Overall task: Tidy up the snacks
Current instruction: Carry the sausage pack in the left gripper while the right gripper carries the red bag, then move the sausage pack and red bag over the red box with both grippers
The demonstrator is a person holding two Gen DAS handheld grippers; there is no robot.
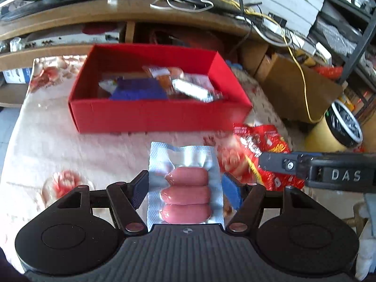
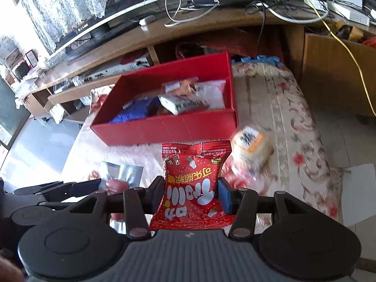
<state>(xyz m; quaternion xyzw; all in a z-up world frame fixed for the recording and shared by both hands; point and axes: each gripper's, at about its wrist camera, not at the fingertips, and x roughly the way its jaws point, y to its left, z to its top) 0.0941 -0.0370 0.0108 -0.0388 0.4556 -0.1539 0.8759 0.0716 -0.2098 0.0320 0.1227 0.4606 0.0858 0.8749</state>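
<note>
A clear vacuum pack of three pink sausages (image 1: 185,188) hangs between the pads of my left gripper (image 1: 185,189), which is shut on its edges, lifted over the flowered cloth. My right gripper (image 2: 191,195) is shut on a red candy bag (image 2: 192,188) with white lettering. Beyond both stands the red box (image 1: 159,117), open on top, holding a blue packet (image 1: 138,92), an orange snack and a silver-wrapped one. The right gripper's finger (image 1: 282,164) and the red bag (image 1: 265,150) show at the right of the left wrist view. The sausage pack (image 2: 117,181) and left gripper appear lower left in the right wrist view.
An orange-and-white wrapped snack (image 2: 251,150) lies on the cloth right of the red box (image 2: 164,129). Behind runs a wooden TV bench (image 1: 117,16) with cables. Cardboard boxes (image 1: 293,89) and a yellow bin (image 1: 333,129) stand at the right. White paper (image 2: 359,192) lies far right.
</note>
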